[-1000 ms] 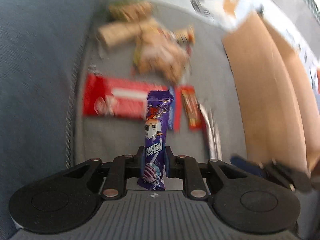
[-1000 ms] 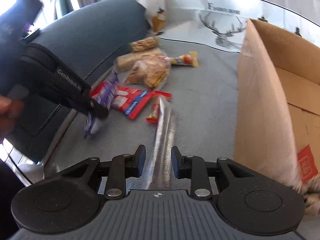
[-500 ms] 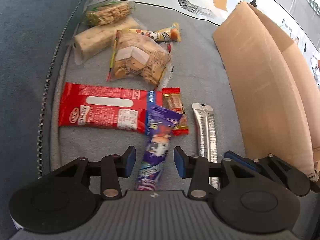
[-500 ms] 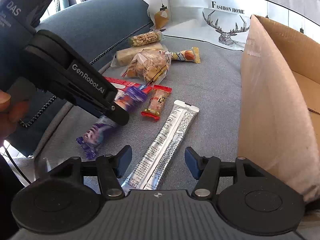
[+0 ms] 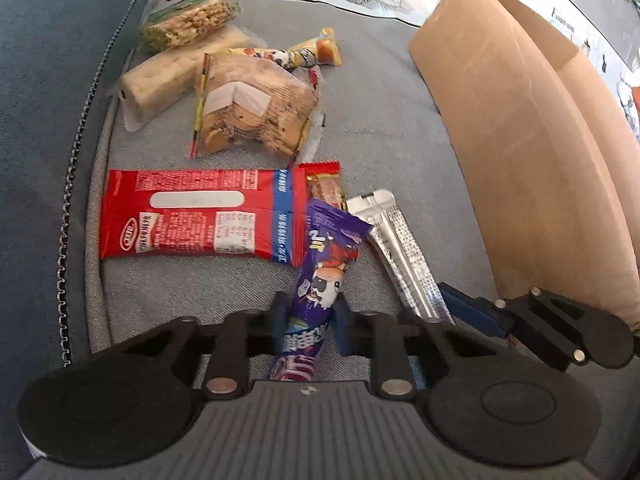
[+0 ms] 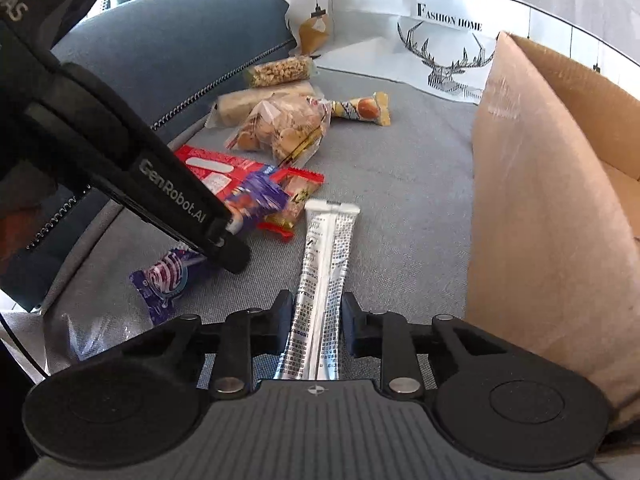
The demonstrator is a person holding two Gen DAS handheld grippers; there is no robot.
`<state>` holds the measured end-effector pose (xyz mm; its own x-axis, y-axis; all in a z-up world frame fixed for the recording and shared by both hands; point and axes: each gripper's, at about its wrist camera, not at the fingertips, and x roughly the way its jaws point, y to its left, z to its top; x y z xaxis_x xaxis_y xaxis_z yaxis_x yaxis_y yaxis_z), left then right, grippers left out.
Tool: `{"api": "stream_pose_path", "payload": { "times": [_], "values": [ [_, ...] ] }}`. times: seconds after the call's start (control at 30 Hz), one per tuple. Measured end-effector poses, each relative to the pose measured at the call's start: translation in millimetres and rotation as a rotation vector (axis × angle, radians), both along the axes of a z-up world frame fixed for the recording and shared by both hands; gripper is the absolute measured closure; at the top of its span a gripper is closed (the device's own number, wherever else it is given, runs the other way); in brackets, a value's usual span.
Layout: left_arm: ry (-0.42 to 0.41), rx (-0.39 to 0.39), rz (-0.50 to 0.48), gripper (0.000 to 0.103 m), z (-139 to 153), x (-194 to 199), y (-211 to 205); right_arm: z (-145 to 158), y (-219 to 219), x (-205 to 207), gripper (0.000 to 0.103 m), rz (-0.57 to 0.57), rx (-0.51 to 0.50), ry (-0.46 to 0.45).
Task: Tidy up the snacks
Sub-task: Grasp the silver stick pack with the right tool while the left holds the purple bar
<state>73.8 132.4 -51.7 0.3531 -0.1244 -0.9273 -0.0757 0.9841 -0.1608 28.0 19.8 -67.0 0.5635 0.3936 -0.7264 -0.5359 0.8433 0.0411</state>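
While both grippers sit low over the grey cushion (image 5: 400,128), the left gripper (image 5: 308,320) pinches a purple snack bar (image 5: 324,276) near its lower end; its top overlaps the red packet (image 5: 196,216). Right gripper (image 6: 316,316) is narrowed onto a silver stick pack (image 6: 324,264), beside the cardboard box (image 6: 540,208).

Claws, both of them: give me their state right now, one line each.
Left claw: closed on the purple snack bar.
Right claw: closed on the silver stick packet.

Bare cushion (image 6: 408,168) (grey) between the snack pile (image 5: 256,108) and cardboard box (image 6: 532,216).
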Motion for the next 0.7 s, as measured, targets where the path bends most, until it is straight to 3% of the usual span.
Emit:
{"api": "stream_pose_path", "payload": {
  "times": [0.23, 0.37, 0.7],
  "values": [
    [-0.008, -0.013, 0.051, 0.083, 5.4, -1.3, 11.3, 0.8, 0.6, -0.7, 0.075, 0.006, -0.014, 0.000],
    [0.013, 0.001, 0.046, 0.082, 3.4, 0.1, 10.1, -2.2, 1.0, 0.6, 0.070, 0.000, -0.019, 0.019],
    [0.018, 0.011, 0.029, 0.082, 1.3, 2.6, 7.3, -3.6, 1.5, 0.2, 0.071, 0.007, -0.024, 0.006]
  ]
}}
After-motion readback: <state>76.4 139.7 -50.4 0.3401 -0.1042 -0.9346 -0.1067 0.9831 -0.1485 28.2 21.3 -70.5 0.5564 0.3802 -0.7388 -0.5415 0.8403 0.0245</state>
